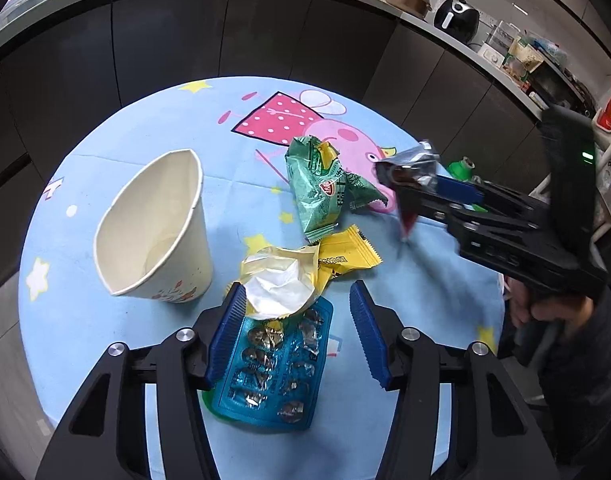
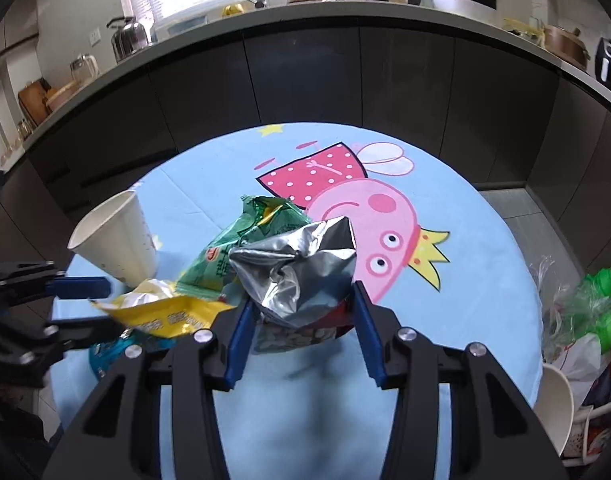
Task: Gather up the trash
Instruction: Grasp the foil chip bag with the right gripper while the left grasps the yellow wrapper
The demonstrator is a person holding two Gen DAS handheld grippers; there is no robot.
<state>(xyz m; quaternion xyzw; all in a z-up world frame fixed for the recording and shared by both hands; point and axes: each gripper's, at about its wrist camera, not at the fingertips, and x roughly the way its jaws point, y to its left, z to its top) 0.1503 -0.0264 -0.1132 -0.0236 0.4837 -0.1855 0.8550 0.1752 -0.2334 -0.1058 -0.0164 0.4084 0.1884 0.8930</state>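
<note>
On the round table with a blue cartoon cloth [image 1: 145, 128] lie a squashed paper cup [image 1: 157, 228], a green snack bag [image 1: 321, 188], a yellow wrapper [image 1: 305, 268] and a blue blister pack [image 1: 273, 364]. My left gripper [image 1: 295, 320] is open, its fingers either side of the yellow wrapper's white mouth and over the blister pack. My right gripper [image 2: 299, 312] is shut on a crumpled silver foil wrapper [image 2: 297, 276], held above the table; it also shows in the left wrist view [image 1: 409, 168].
A trash bag [image 2: 577, 320] with green bottles and a paper cup hangs off the table's right edge. Dark cabinets and a cluttered counter [image 2: 345, 8] curve behind the table. A person's hand [image 1: 545, 308] holds the right gripper.
</note>
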